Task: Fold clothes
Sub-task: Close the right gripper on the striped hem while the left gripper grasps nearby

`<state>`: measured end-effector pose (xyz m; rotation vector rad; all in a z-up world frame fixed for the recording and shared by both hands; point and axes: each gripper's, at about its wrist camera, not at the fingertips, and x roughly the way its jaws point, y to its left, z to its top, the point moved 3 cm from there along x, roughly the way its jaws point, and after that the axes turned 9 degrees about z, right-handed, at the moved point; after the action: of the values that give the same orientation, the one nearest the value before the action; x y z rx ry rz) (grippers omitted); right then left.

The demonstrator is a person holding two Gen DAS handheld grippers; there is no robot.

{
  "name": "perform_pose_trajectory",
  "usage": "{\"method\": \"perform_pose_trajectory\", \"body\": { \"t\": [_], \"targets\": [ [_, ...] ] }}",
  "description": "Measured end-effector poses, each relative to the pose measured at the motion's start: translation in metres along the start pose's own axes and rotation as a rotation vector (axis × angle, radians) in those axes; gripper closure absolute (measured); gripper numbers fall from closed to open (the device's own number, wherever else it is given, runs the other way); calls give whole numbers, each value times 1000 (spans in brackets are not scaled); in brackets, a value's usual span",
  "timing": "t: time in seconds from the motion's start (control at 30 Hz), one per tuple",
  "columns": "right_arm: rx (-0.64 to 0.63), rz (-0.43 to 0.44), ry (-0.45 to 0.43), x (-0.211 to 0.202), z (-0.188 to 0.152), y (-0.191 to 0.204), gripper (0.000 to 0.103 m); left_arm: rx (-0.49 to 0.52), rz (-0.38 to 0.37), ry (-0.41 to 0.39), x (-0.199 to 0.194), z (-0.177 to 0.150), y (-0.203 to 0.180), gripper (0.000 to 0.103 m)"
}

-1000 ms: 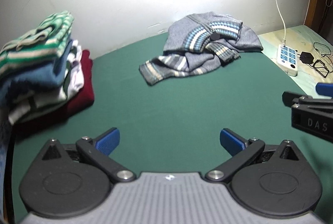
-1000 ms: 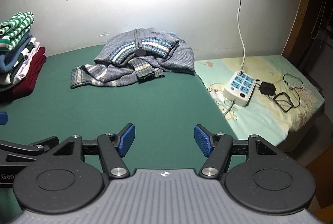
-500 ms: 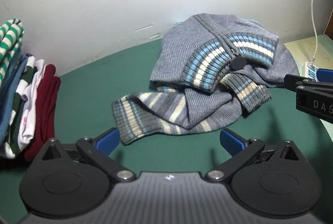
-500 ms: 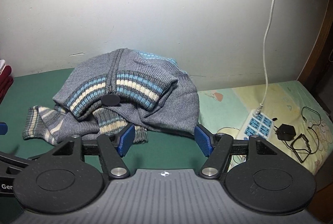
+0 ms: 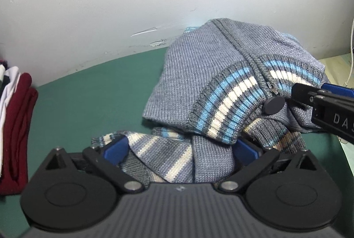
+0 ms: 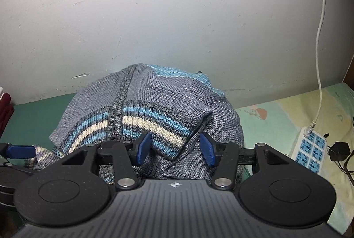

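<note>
Nearest the left wrist camera, the left gripper (image 5: pixel 179 149) is seen with its jaws spread wide, a striped sleeve of the grey cardigan (image 5: pixel 221 74) lying between the blue pads; no pressing on the knit can be made out, though the right-hand pad is partly buried under a fold, so contact there cannot be ruled out. In the right wrist view, the right gripper (image 6: pixel 174 147) is set over the ribbed, blue-and-cream striped hem, and its jaws are closing around a flap of that hem without yet pinching it.

A second ago both grippers were held well back over bare green surface, with the cardigan small in the distance; both have since been brought forward and slightly down until the garment fills each view. The approach is therefore judged finished and the grasp begun: the cardigan is about to be taken at two points for spreading out.

Further off, the cardigan lies crumpled on the green counter (image 5: pixel 99 87), bunched against the white wall (image 5: pixel 132 5). A stack of folded clothes (image 5: pixel 15 127) is seen at the left edge, and a power strip (image 6: pixel 309 149) rests on the patterned sheet to the right.
</note>
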<state>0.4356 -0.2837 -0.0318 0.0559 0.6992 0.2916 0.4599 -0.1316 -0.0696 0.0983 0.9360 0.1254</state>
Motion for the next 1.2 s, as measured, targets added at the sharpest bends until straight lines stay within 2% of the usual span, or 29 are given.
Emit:
{"method": "perform_pose_trajectory", "body": {
  "t": [0.17,0.27,0.37,0.43,0.47,0.53,0.6,0.77,0.93,1.2],
  "targets": [
    [-37,-17,-15,7,0,5,47,-22,-32,-5,10,2,0,3],
    [-61,-20,-30,8,-3,8,47,-25,-48,-24,11,2,-1,6],
    [-68,-1,-45,6,-4,8,61,-14,-62,-50,5,0,-2,15],
    [-91,1,-64,2,-6,12,73,-5,-61,-68,0,-2,-3,27],
    [-106,0,-75,-1,-7,15,86,-5,-57,-76,-3,-2,-2,31],
    [-129,0,-97,-7,-9,19,91,-16,-50,-88,-8,-3,0,53],
    [-136,4,-118,-14,-9,21,92,-35,-55,-90,-11,-3,6,69],
    [-137,17,-148,-25,-9,23,93,-61,-89,-99,-25,-6,15,91],
    [-162,30,-175,-44,-10,32,93,-61,-96,-125,-43,-12,16,97],
    [-133,71,-177,-84,-17,38,94,-80,-112,-163,-86,-41,28,99]
  ]
}}
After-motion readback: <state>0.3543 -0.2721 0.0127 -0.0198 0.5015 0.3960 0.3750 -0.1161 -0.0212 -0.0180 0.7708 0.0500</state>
